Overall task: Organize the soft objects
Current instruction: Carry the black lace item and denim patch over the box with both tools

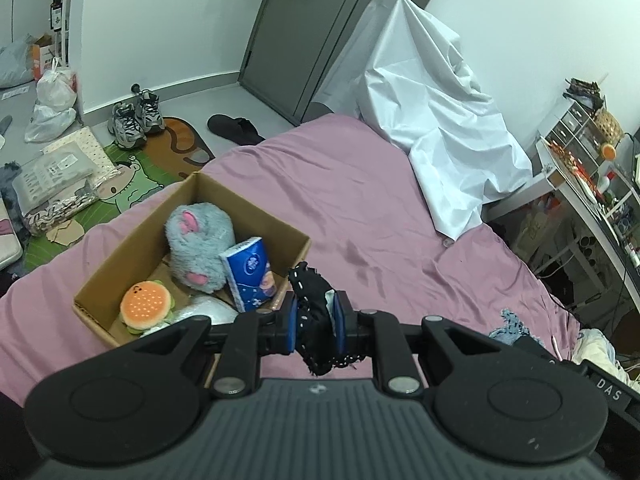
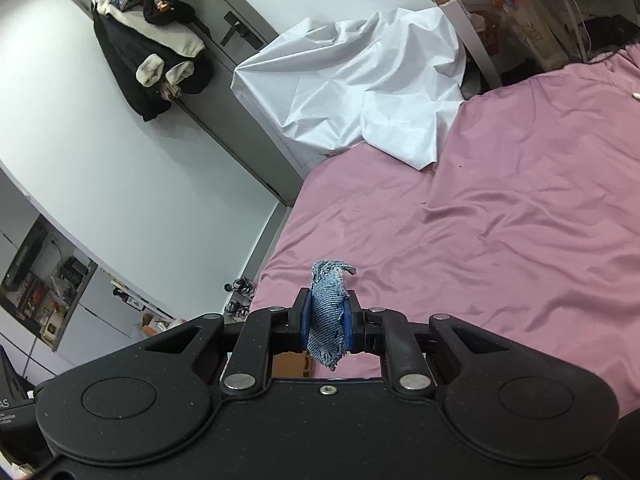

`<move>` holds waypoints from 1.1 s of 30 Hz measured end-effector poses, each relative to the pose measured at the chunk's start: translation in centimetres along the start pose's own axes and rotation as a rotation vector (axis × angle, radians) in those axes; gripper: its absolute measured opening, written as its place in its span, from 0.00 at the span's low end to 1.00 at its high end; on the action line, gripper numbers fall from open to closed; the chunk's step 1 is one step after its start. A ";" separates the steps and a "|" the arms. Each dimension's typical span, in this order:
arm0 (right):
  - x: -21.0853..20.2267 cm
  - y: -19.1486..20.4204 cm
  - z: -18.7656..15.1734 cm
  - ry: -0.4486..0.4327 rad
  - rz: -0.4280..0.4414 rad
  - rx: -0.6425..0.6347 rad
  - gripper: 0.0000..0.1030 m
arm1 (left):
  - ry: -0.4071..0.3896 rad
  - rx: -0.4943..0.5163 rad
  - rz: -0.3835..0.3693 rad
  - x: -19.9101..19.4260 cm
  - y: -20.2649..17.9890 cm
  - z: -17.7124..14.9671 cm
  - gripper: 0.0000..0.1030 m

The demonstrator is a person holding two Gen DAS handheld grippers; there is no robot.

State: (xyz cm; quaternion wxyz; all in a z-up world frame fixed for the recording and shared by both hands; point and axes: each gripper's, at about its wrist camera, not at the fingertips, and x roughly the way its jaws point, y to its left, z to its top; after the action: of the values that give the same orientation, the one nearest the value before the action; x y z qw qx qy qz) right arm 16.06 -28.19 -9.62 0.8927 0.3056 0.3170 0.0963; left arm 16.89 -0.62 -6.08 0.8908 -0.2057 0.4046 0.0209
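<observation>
The left gripper (image 1: 316, 326) is clenched on a black cloth (image 1: 314, 320) with pale stitching; the bundle sticks up past the blue pads (image 1: 293, 326) and hangs down below them, held above the pink bed (image 1: 400, 208). Just left of it and ahead sits an open cardboard box (image 1: 132, 236) on the bed. Inside the box lie a grey plush (image 1: 200, 246) with pink ear patches, a blue tissue pack (image 1: 250, 274) leaning against the plush, a burger toy (image 1: 146, 306) in the near corner and a clear bag (image 1: 208, 310) beside the burger.

The right gripper (image 2: 327, 326) grasps a denim scrap (image 2: 328, 316) — frayed at its edges, its top curling over past the fingertips, its lower end dangling under them. In the left view a bit of the same denim (image 1: 510, 322) shows at the right, near the bed's edge.

A white sheet (image 1: 440, 120) drapes over something at the far end of the bed and spills onto it. Beyond the bed stand a grey door (image 1: 296, 32), a pair of sneakers (image 1: 136, 118) and a black slipper (image 1: 234, 128) on the floor — a cartoon mat (image 1: 140, 184) lies next to them. The right view shows a dark jacket (image 2: 152, 56) hanging on the door.
</observation>
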 end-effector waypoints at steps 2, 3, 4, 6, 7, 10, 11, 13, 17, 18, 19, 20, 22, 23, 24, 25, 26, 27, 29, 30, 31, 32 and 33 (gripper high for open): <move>0.1 0.8 -0.1 0.002 -0.002 -0.017 0.16 | 0.002 -0.009 -0.002 0.0 0.6 0.1 0.17; 0.2 1.1 -0.2 0.004 0.000 -0.024 0.16 | 0.002 -0.013 -0.001 0.0 0.8 0.1 0.17; 0.2 1.5 -0.3 0.005 0.002 -0.028 0.16 | 0.003 -0.019 0.000 0.0 1.2 0.2 0.17; 0.5 2.2 -0.5 0.009 0.006 -0.041 0.16 | 0.004 -0.031 0.002 0.1 1.9 0.3 0.17; 0.6 2.6 -0.5 0.012 0.008 -0.048 0.16 | 0.004 -0.035 0.003 0.1 2.2 0.4 0.17; 1.1 3.6 -0.9 0.021 0.012 -0.064 0.16 | 0.007 -0.048 0.007 0.3 3.2 0.5 0.17; 1.3 3.9 -1.0 0.025 0.012 -0.068 0.16 | 0.008 -0.053 0.008 0.3 3.6 0.6 0.17; 1.6 4.4 -1.3 0.031 0.014 -0.075 0.16 | 0.012 -0.063 0.012 0.4 4.3 0.6 0.17; 2.4 5.8 -1.9 0.046 0.018 -0.093 0.16 | 0.017 -0.085 0.017 0.7 5.7 0.8 0.17; 2.6 6.1 -2.0 0.050 0.020 -0.099 0.16 | 0.018 -0.090 0.019 0.8 6.0 0.8 0.17; 2.8 6.4 -2.1 0.054 0.023 -0.104 0.16 | 0.020 -0.097 0.020 0.9 6.4 0.9 0.17; 3.0 6.7 -2.2 0.057 0.025 -0.108 0.16 | 0.022 -0.102 0.023 1.0 6.7 0.9 0.17; 3.4 7.3 -2.5 0.064 0.029 -0.115 0.16 | 0.024 -0.114 0.028 1.2 7.4 1.1 0.17; 3.6 7.6 -2.7 0.069 0.031 -0.118 0.16 | 0.026 -0.120 0.032 1.3 7.7 1.1 0.17; 3.8 7.9 -2.8 0.074 0.032 -0.121 0.16 | 0.028 -0.124 0.035 1.5 8.0 1.1 0.17; 4.1 8.1 -2.9 0.079 0.033 -0.124 0.16 | 0.032 -0.129 0.037 1.7 8.4 1.1 0.17; 4.4 8.4 -3.1 0.085 0.033 -0.127 0.16 | 0.039 -0.136 0.039 1.9 8.7 1.1 0.17; 4.7 8.6 -3.2 0.091 0.033 -0.130 0.16 | 0.047 -0.146 0.040 2.2 9.1 1.1 0.18; 5.2 9.1 -3.5 0.103 0.034 -0.137 0.16 | 0.060 -0.159 0.041 2.7 9.8 1.1 0.18; 5.5 9.4 -3.7 0.109 0.035 -0.141 0.16 | 0.065 -0.161 0.042 2.8 10.0 1.1 0.18; 5.7 9.6 -3.8 0.114 0.037 -0.145 0.16 | 0.072 -0.164 0.043 3.0 10.2 1.1 0.18; 5.9 9.9 -4.0 0.119 0.037 -0.149 0.16 | 0.080 -0.166 0.042 3.2 10.4 1.1 0.18; 6.1 10.2 -4.1 0.123 0.038 -0.151 0.16 | 0.091 -0.167 0.040 3.4 10.5 1.1 0.18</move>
State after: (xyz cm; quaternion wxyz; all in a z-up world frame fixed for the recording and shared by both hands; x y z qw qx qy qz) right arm 18.46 -15.88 -9.04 0.8901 0.2367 0.3572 0.1554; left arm 17.80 8.99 -11.64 0.8506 -0.2721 0.4454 0.0631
